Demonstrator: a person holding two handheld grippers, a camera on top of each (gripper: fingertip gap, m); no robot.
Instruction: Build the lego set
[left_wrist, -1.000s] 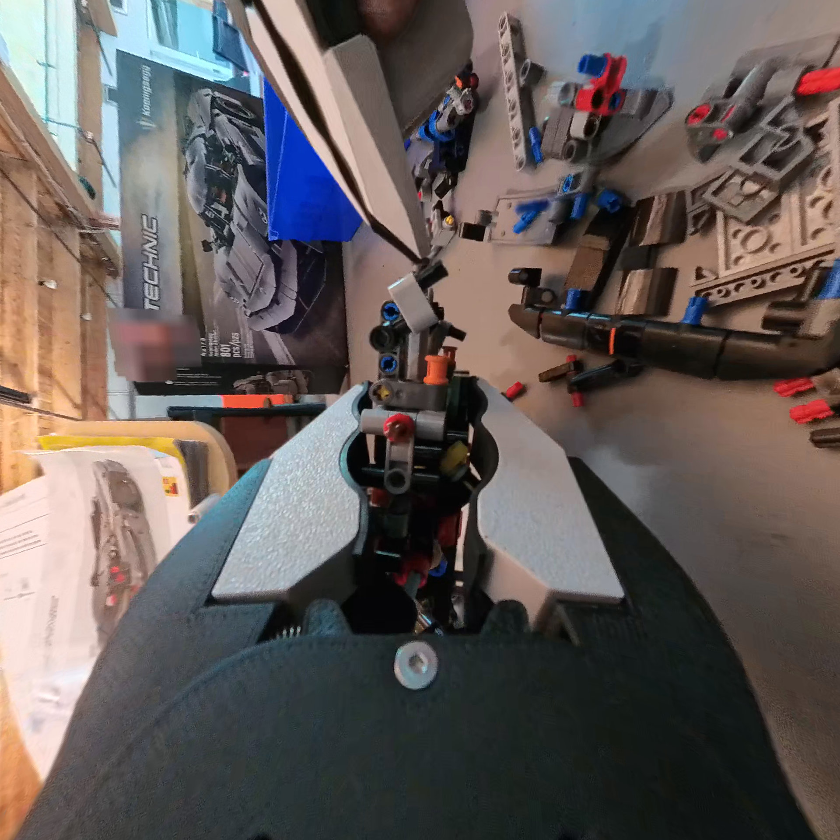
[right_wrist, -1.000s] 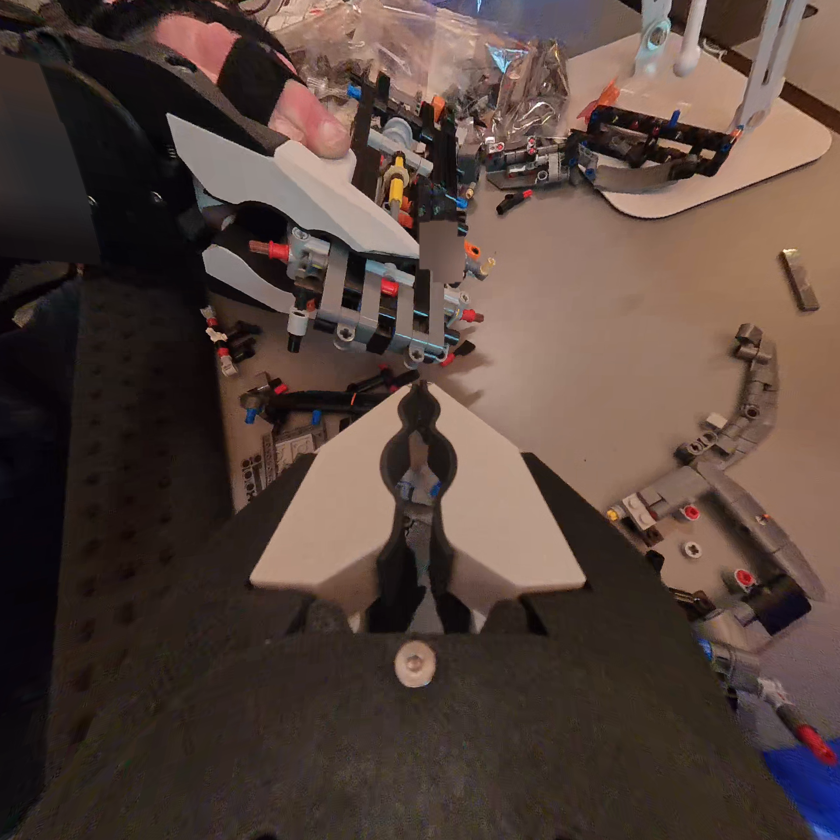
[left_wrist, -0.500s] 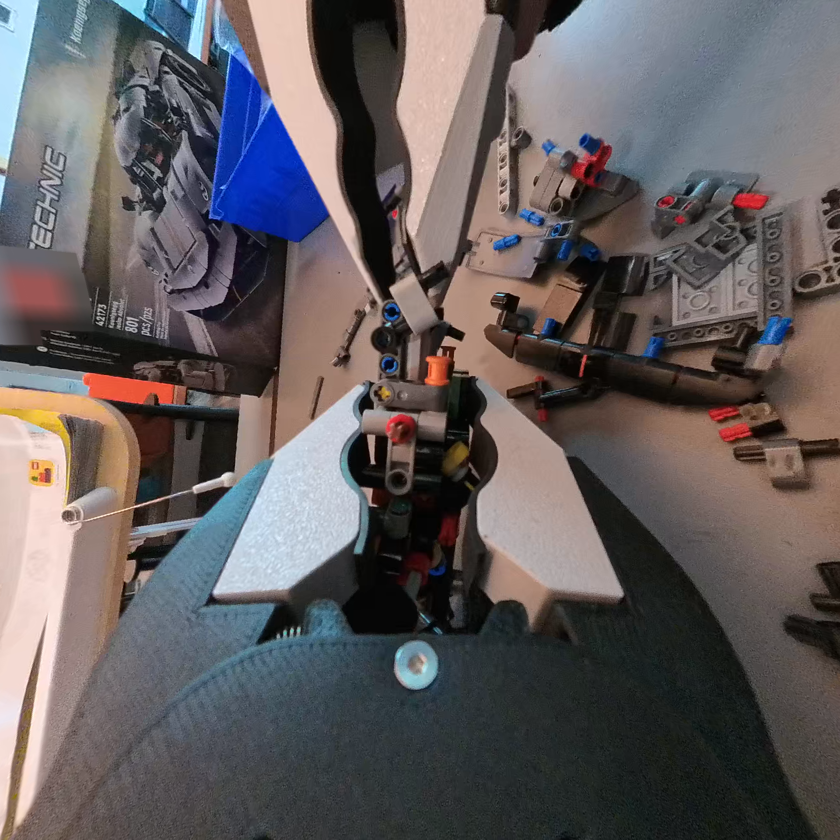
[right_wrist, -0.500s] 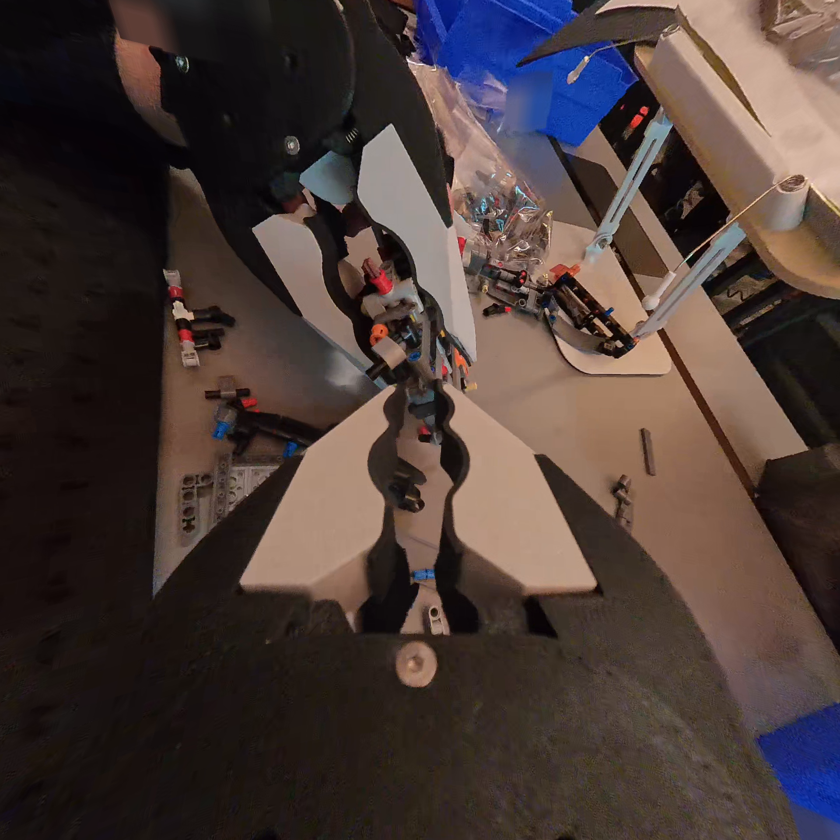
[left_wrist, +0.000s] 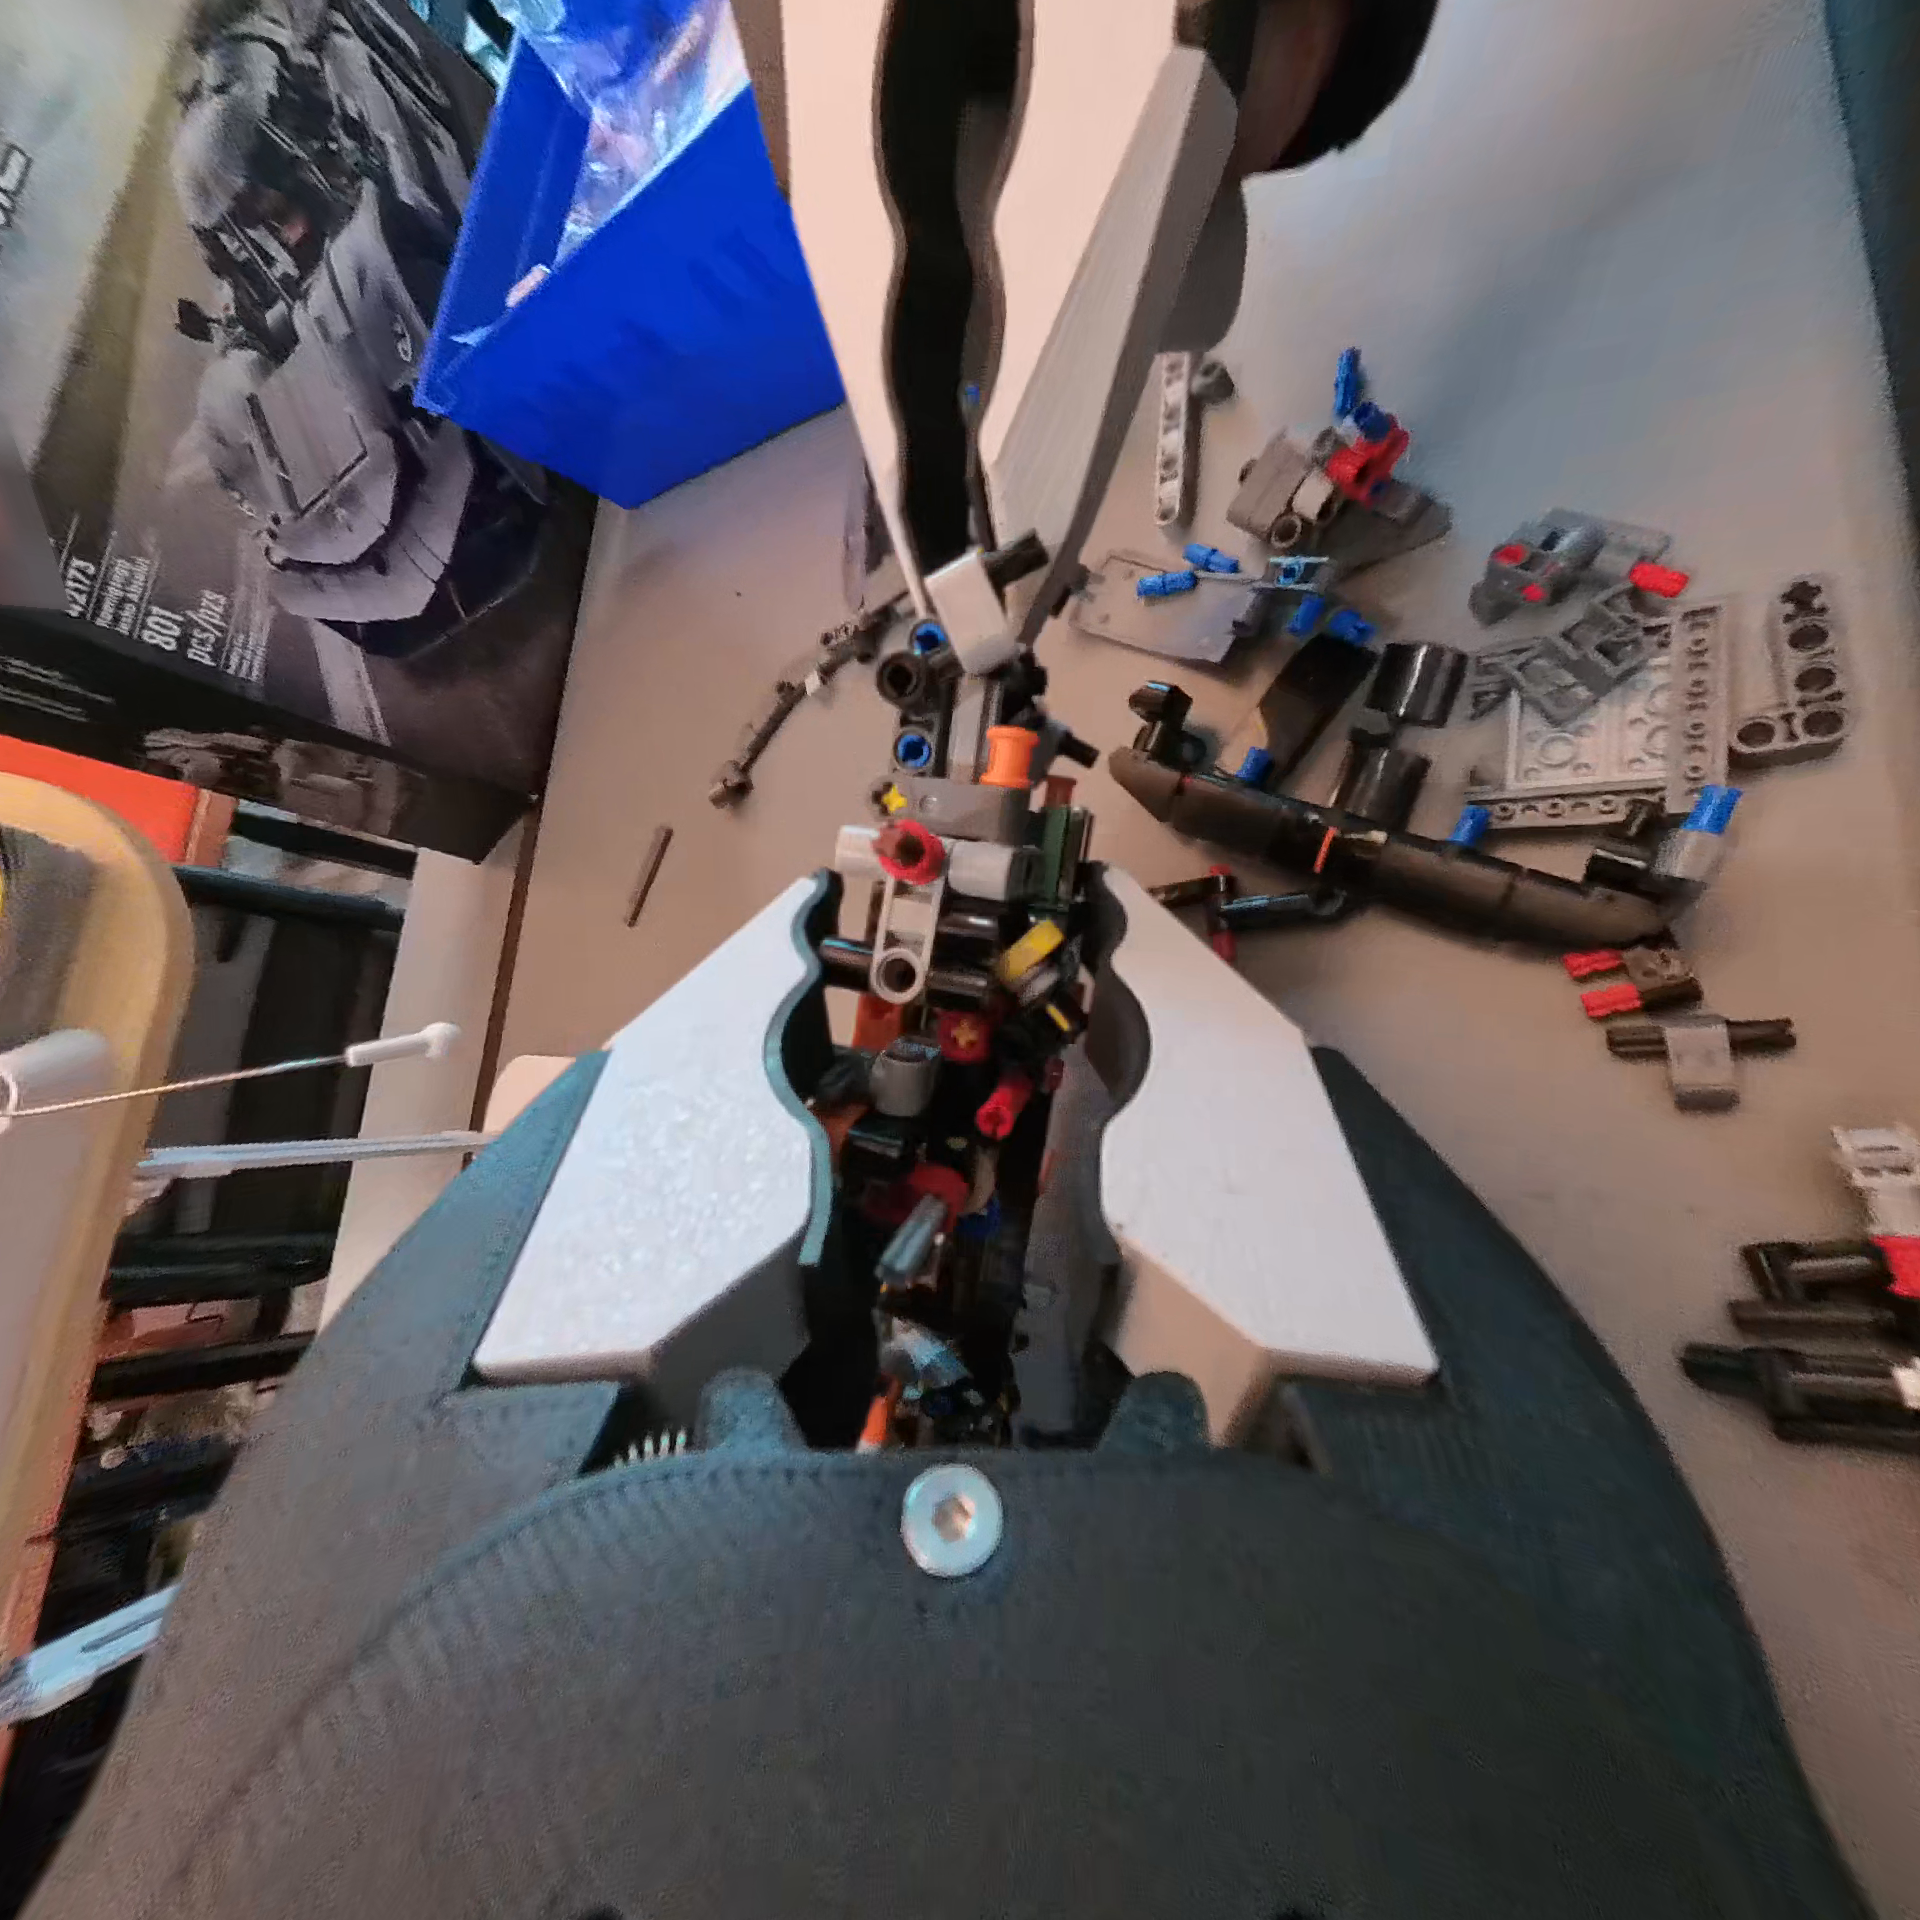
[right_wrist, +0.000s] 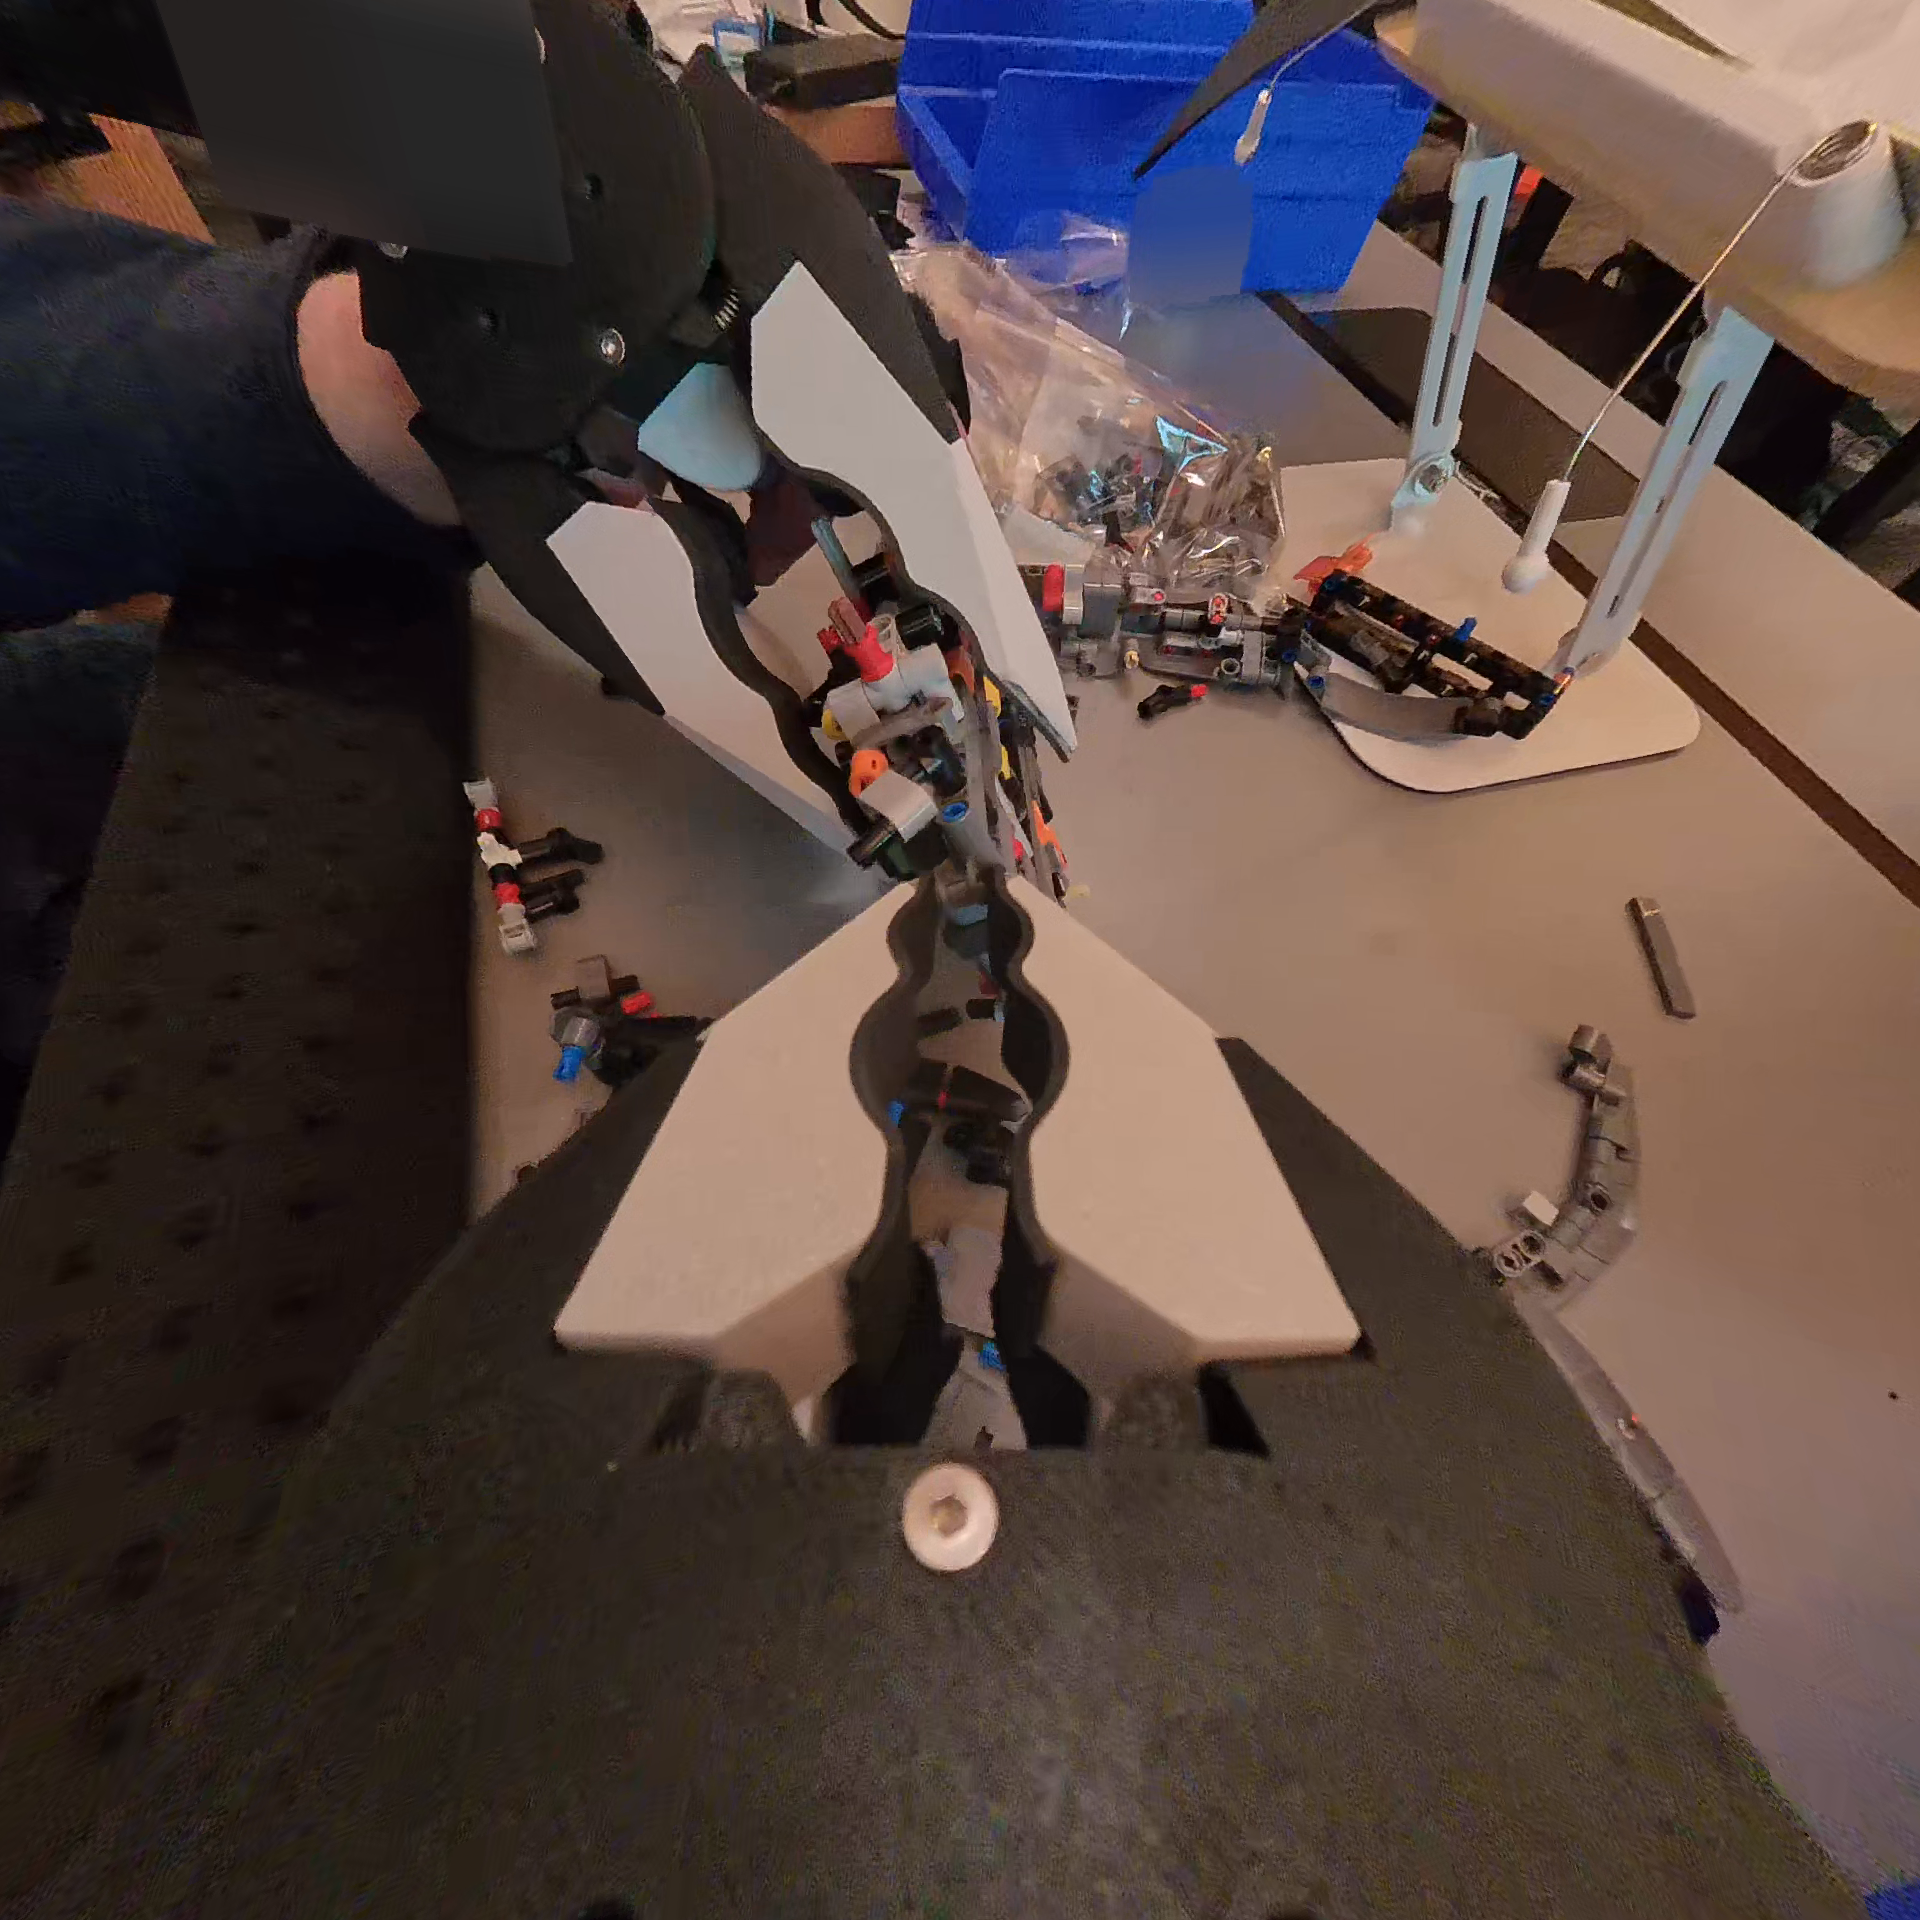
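Grey fingers of the left gripper (left_wrist: 961, 904) clamp the multicoloured Lego assembly (left_wrist: 956, 935), which fills the gap between them and juts past their tips. The right gripper (right_wrist: 961, 914), nearly closed, pinches a small light grey piece (left_wrist: 971, 613) against the assembly's far end. A dark Lego box (left_wrist: 260, 416) with printed lettering stands at the table's (right_wrist: 1351, 987) far-left edge.

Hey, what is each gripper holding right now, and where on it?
The left gripper clamps the lego assembly across its sides. The right gripper pinches a small grey piece at the assembly's far end.
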